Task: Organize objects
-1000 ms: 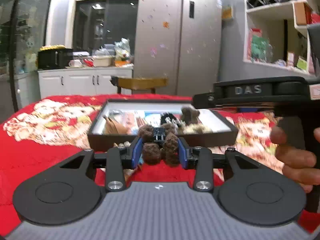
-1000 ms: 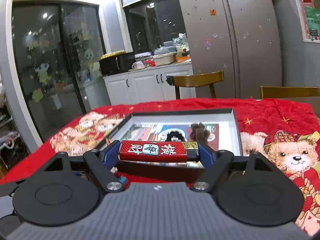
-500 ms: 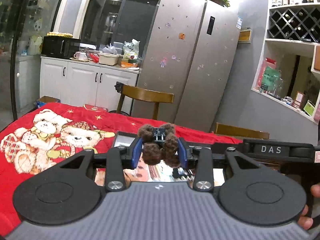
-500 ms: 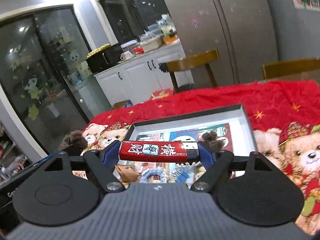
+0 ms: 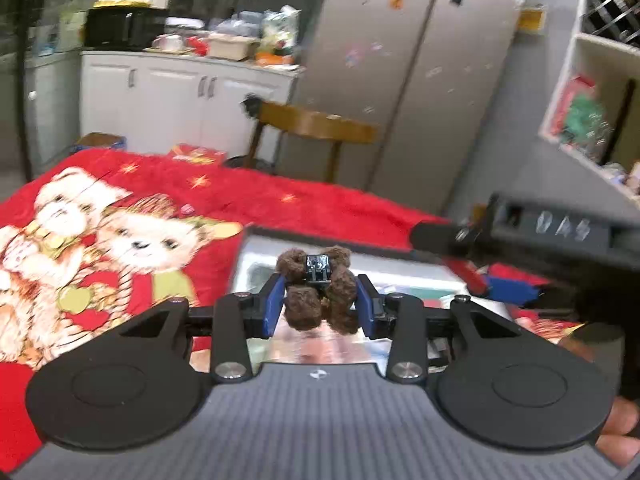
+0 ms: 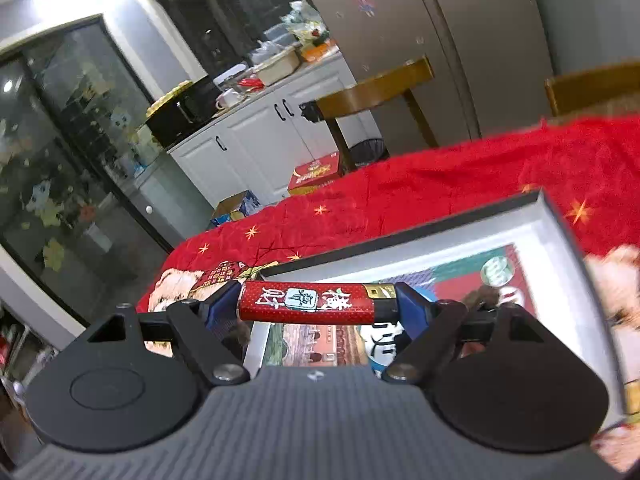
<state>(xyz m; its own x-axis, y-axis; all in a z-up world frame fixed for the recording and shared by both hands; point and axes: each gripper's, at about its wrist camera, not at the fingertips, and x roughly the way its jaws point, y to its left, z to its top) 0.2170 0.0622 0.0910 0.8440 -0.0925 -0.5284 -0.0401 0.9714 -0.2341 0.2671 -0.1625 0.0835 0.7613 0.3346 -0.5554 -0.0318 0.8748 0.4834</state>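
My left gripper (image 5: 319, 304) is shut on a small brown fuzzy bear clip (image 5: 320, 292) and holds it above the near part of a dark-framed tray (image 5: 256, 234). My right gripper (image 6: 316, 308) is shut on a red lighter (image 6: 306, 303) with white characters, held crosswise over the tray's (image 6: 544, 216) near left part. The right gripper (image 5: 504, 280) also shows in the left wrist view, with the lighter's end (image 5: 466, 274) visible. The tray floor shows printed pictures; a second brown fuzzy piece (image 6: 486, 294) lies inside it.
The tray sits on a red teddy-bear tablecloth (image 5: 120, 240). Wooden chairs (image 5: 316, 128) stand at the table's far side, before a grey fridge (image 5: 404, 60). White cabinets (image 6: 256, 144) and a red box (image 6: 316, 176) on the floor lie beyond.
Both grippers have kept their objects. The left view has tilted down and swung left toward the tray. The right gripper has moved closer over the tray and rolled, with the lighter unchanged in its hold.
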